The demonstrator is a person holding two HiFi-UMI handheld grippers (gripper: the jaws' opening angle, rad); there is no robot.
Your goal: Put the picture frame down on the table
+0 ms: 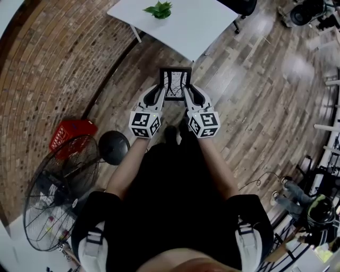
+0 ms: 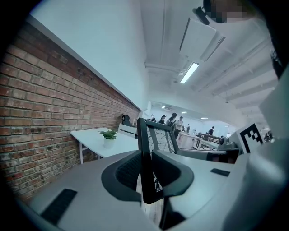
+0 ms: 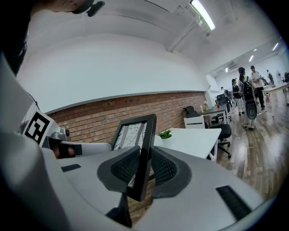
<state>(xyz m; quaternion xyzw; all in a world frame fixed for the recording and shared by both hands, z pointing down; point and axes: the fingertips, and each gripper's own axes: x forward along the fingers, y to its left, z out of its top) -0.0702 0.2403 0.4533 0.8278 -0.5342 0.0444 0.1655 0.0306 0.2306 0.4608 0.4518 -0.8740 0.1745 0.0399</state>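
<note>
A black picture frame (image 1: pixel 175 84) with a pale line drawing hangs upright in the air over the wooden floor, short of the white table (image 1: pixel 175 24). My left gripper (image 1: pixel 160 97) is shut on the frame's left edge (image 2: pixel 145 158), and my right gripper (image 1: pixel 188 97) is shut on its right edge (image 3: pixel 143 153). Each gripper's dark pads press both faces of the frame bar. In the right gripper view the left gripper (image 3: pixel 67 148) shows beyond the frame. The table (image 2: pixel 97 140) stands ahead beside the brick wall.
A small potted plant (image 1: pixel 159 9) stands on the table (image 3: pixel 194 137). A floor fan (image 1: pixel 58 191), a red basket (image 1: pixel 71 133) and a round black object (image 1: pixel 113 147) lie at my left by the brick wall. An office chair (image 3: pixel 223 131) stands past the table. People stand far off (image 3: pixel 248 92).
</note>
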